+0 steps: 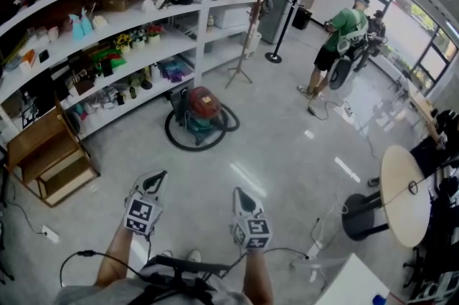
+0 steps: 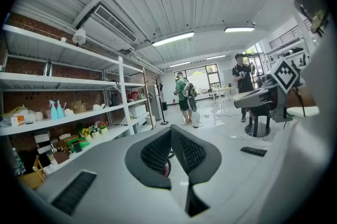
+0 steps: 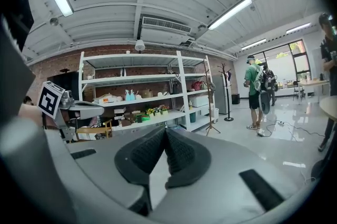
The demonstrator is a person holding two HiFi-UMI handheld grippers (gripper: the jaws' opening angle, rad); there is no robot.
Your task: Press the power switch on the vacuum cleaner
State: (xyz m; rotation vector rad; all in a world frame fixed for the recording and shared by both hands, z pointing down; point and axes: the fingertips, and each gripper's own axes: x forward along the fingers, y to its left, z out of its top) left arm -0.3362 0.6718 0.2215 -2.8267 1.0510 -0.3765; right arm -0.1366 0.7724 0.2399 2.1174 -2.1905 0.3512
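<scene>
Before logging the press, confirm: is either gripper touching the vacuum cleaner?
No; the vacuum cleaner stands well ahead of the left gripper and right gripper.

Shelving (image 1: 107, 16), coat stand (image 1: 287, 9), round table (image 1: 401, 196)

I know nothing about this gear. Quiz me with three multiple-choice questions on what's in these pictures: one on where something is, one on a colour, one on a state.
1. Where is the vacuum cleaner?
A. up on a shelf board
B. on the floor in front of the shelves
C. hanging from the ceiling

2. What colour is its lid?
A. red
B. yellow
C. white

3. How do the jaws of the left hand-held gripper and the right hand-held gripper stand?
A. together, holding nothing
B. wide apart
C. clamped on a cup

Answers:
1 B: the head view shows it on the floor by the lowest shelf.
2 A: its top is red.
3 A: in each gripper view the jaw tips meet with nothing between them.
</scene>
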